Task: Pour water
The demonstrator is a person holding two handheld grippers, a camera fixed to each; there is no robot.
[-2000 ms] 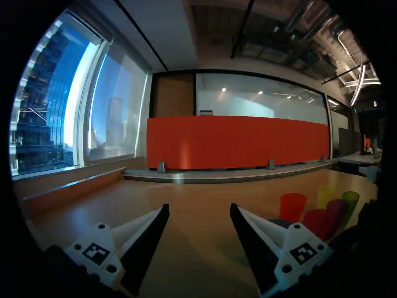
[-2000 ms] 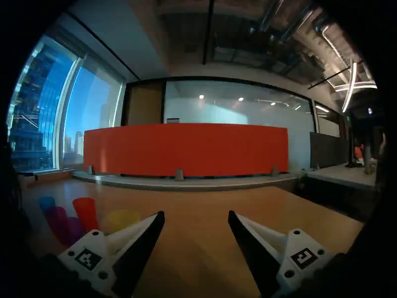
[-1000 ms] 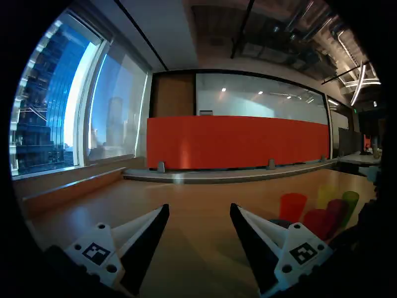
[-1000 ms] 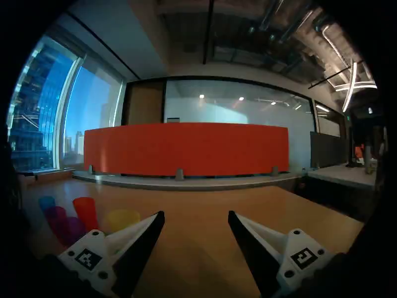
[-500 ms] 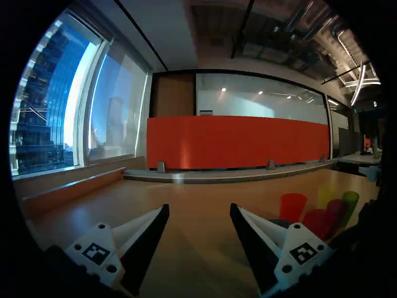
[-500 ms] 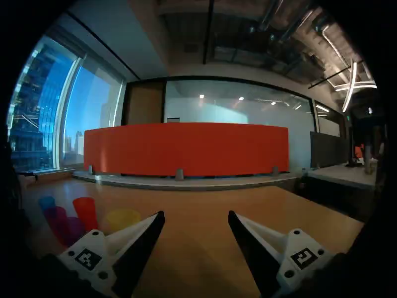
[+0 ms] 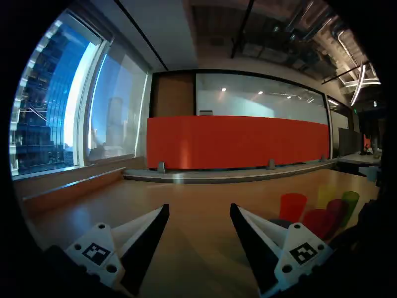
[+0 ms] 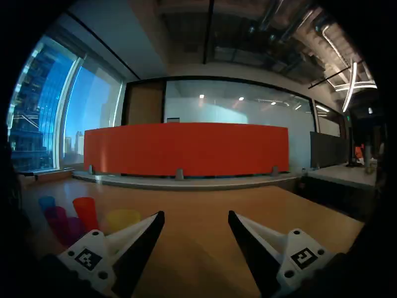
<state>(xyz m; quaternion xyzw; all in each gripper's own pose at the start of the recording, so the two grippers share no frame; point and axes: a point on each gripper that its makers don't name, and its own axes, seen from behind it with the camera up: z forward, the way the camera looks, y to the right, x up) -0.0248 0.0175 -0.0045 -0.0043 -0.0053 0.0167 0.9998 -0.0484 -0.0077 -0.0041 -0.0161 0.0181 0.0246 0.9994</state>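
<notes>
A cluster of several coloured plastic cups stands on the wooden table. In the left gripper view an orange cup (image 7: pixel 292 205), a red cup (image 7: pixel 317 222), a yellow cup (image 7: pixel 326 194) and a green cup (image 7: pixel 350 200) sit to the right of my left gripper (image 7: pixel 199 211), which is open and holds nothing. In the right gripper view an orange cup (image 8: pixel 86 211), a yellow cup (image 8: pixel 122 218), a blue cup (image 8: pixel 47 202) and purple cups (image 8: pixel 62 222) sit to the left of my right gripper (image 8: pixel 196 217), also open with nothing between its fingers.
The wooden table (image 7: pixel 198 198) stretches ahead to an orange partition (image 7: pixel 238 141) along its far edge. Tall windows (image 7: pixel 59 114) line the left side. Another desk (image 8: pixel 342 176) stands off to the right.
</notes>
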